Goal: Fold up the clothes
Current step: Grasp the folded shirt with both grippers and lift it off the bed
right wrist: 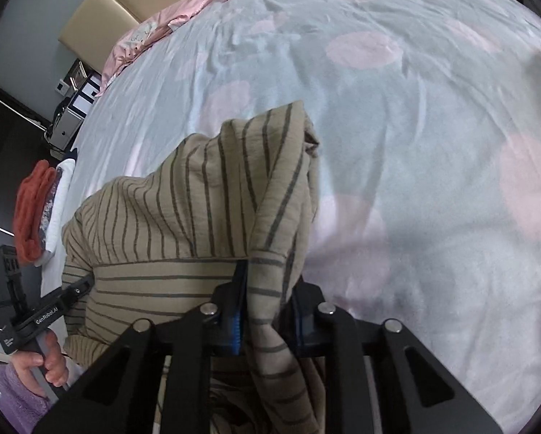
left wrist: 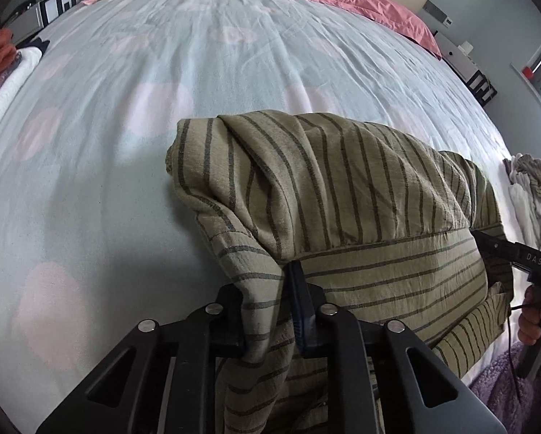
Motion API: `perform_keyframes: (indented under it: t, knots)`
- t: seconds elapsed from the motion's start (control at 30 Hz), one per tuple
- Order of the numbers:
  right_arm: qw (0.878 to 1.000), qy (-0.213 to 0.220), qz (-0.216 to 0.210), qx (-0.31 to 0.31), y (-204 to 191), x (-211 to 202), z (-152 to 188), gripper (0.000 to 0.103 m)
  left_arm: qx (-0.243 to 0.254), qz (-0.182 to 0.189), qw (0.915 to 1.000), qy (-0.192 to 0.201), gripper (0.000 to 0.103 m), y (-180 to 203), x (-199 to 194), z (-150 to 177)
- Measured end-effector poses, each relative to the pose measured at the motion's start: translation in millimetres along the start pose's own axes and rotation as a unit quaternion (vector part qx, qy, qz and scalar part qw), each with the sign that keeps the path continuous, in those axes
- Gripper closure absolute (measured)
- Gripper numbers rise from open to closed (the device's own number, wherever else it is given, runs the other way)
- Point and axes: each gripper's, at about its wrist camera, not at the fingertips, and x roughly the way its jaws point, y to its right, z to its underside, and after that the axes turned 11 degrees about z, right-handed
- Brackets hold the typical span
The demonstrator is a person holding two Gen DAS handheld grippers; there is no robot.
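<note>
The striped garment [left wrist: 342, 195], olive with dark lines, lies bunched on the bed [left wrist: 198, 90] toward 6 o'clock in both wrist views, its near edge lifted off the pale blue sheet with pink dots. The left claw [left wrist: 266, 311] is closed narrow on a fold of that garment, cloth pinched between its black fingers and draping below. The right claw [right wrist: 265, 311] likewise grips a hanging fold of the same cloth, its blue-padded fingers pressed to the fabric. In the left wrist view the right claw's tip enters at 3 o'clock, touching the garment's edge, with a hand [left wrist: 538, 322] below it. A stack of folded clothes [right wrist: 35, 209], orange on top, sits at 9 o'clock in the right wrist view. Pink pillows [left wrist: 360, 3] lie at 12 o'clock.
</note>
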Motion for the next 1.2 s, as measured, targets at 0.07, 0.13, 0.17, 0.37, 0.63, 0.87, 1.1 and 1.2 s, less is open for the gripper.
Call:
perform_keyframes:
  t: [0.07,0.13,0.17,0.37,0.63,0.87,1.1,1.2]
  knots:
    - [1.0,0.002,-0.003,0.0,1,0,0,0.089,-0.002,-0.004,1.0,0.006,0.092,3,-3,1]
    - [1.0,0.005,-0.009,0.004,4,-2,0,0.092,-0.01,-0.006,0.9998,0.016,0.093,4,-6,2]
    - [1.0,0.008,-0.012,0.003,4,-3,0,0.094,-0.017,-0.005,0.9996,0.021,0.094,3,-9,2]
    - [0.999,0.028,-0.03,0.007,5,-15,-2,0.095,-0.029,-0.011,0.9984,0.046,0.094,9,-20,1]
    - [0.997,0.062,-0.047,-0.003,-4,-38,-2,0.096,-0.032,0.01,0.9961,0.082,0.094,16,-49,-2]
    - [0.993,0.09,-0.053,-0.055,-30,-72,1,0.097,-0.025,0.016,0.9929,0.115,0.094,16,-87,-5]
    - [0.986,0.113,-0.082,-0.088,-87,-112,-7,0.097,-0.032,0.02,0.9891,0.142,0.094,-11,-145,-14]
    - [0.983,0.118,-0.096,-0.103,-125,-128,-11,0.097,-0.032,0.012,0.9865,0.16,0.094,-33,-187,-20]
